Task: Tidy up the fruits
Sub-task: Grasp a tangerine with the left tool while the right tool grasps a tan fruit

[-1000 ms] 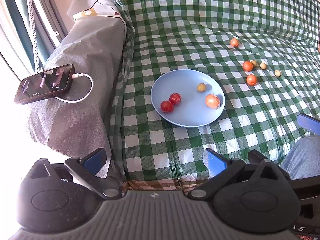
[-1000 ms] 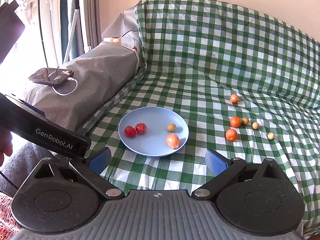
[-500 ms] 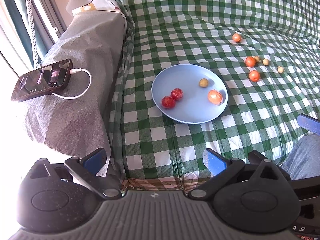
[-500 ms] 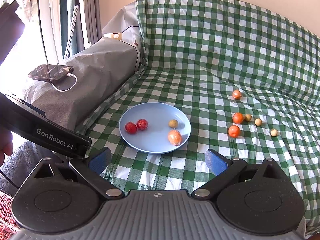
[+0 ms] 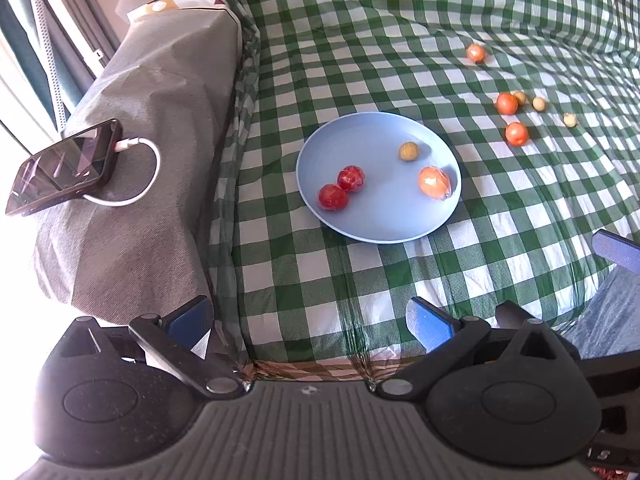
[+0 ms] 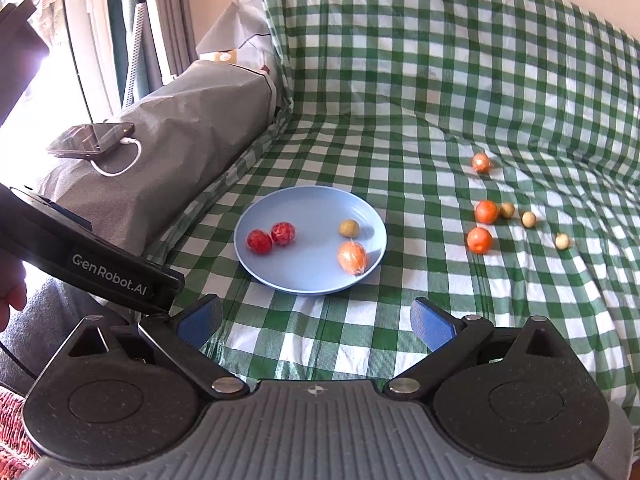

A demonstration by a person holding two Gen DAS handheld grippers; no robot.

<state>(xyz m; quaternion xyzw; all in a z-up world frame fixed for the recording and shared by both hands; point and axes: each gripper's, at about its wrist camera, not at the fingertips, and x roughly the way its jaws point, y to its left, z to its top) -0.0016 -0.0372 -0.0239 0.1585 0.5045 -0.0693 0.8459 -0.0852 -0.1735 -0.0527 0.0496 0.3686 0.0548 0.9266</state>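
A light blue plate [image 5: 384,220] [image 6: 304,280] lies on the green checked cloth. It holds two red fruits [image 5: 341,189] [image 6: 272,237], a small yellow-green fruit [image 5: 408,151] [image 6: 349,228] and an orange fruit in clear wrap [image 5: 434,182] [image 6: 352,258]. Loose on the cloth to the right lie three orange fruits [image 5: 516,133] [image 6: 479,240] and three small pale fruits [image 5: 539,103] [image 6: 529,219]. My left gripper [image 5: 310,318] is open and empty, near the cloth's front edge. My right gripper [image 6: 316,320] is open and empty, just in front of the plate.
A grey-covered armrest [image 5: 152,128] [image 6: 180,136] stands left of the plate, with a phone [image 5: 64,166] [image 6: 90,140] on a white charging cable. The left gripper's body [image 6: 88,268] crosses the right wrist view's left side. The checked backrest [image 6: 440,40] rises behind.
Both grippers have shifted slightly; the plate and fruits sit a little higher in both views. Nothing was picked up or let go.
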